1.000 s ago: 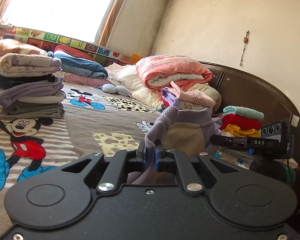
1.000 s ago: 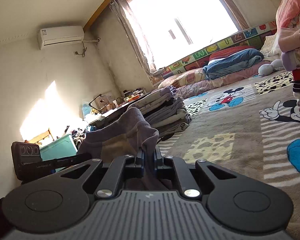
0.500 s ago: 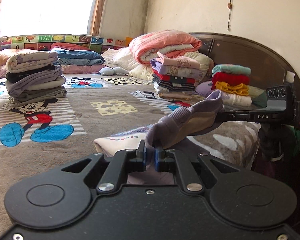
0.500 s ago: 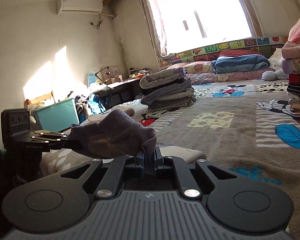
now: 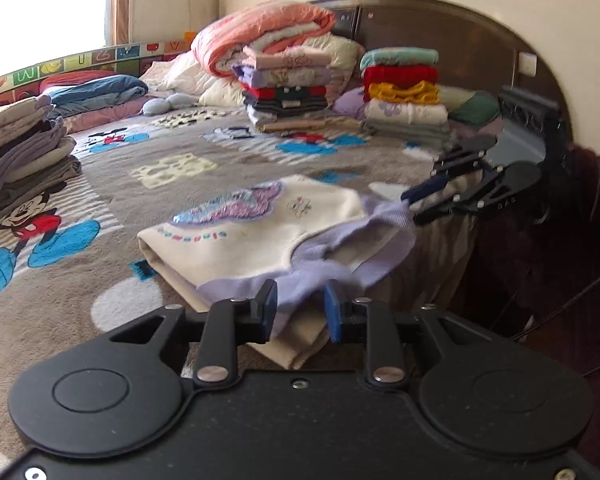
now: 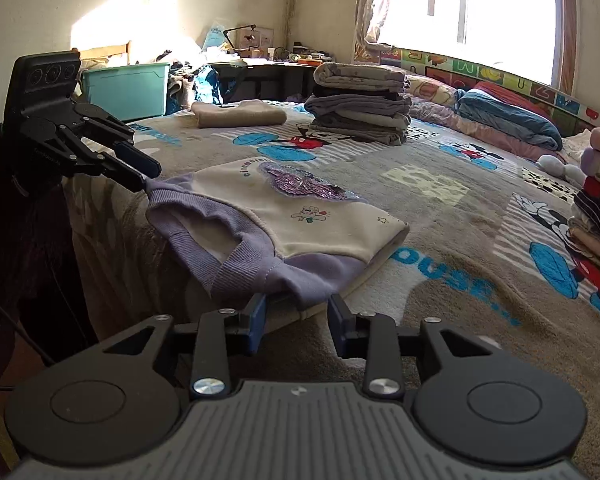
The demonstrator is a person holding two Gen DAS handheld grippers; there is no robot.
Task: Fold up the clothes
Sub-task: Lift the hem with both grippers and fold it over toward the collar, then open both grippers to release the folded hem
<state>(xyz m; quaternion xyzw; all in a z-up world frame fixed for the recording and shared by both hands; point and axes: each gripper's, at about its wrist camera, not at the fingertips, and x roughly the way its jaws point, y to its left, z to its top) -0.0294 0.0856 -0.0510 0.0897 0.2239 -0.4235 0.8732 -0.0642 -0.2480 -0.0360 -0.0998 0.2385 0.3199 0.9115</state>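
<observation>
1. Folded cream sweatshirt with lilac ribbed collar and cuffs lies flat on the cartoon-print bedspread, close to the bed's near edge; a sequinned purple motif and small embroidered figure face upward.
2. Left gripper: blue-padded fingers stand apart, with the lilac shoulder edge of the sweatshirt lying between them, unclamped. In the right wrist view the same tool appears at far left, its tips spread and just beside the collar corner.
3. Right gripper: fingers likewise spread, the lilac hem just ahead of and between them, nothing pinched. The left wrist view shows it at the right, tips parted next to the opposite side of the collar.
4. Left wrist view only: dark curved headboard, a rolled pink quilt, and two stacks of folded garments before it, one topped in pink and lilac, one in mint, red and yellow.
5. Right wrist view only: teal storage bin, cluttered desk, a folded beige garment near the far bed edge, and the window.
6. Both views: grey-and-lavender folded pile, also seen at the left margin of the left wrist view; blue bedding roll below the alphabet border.
</observation>
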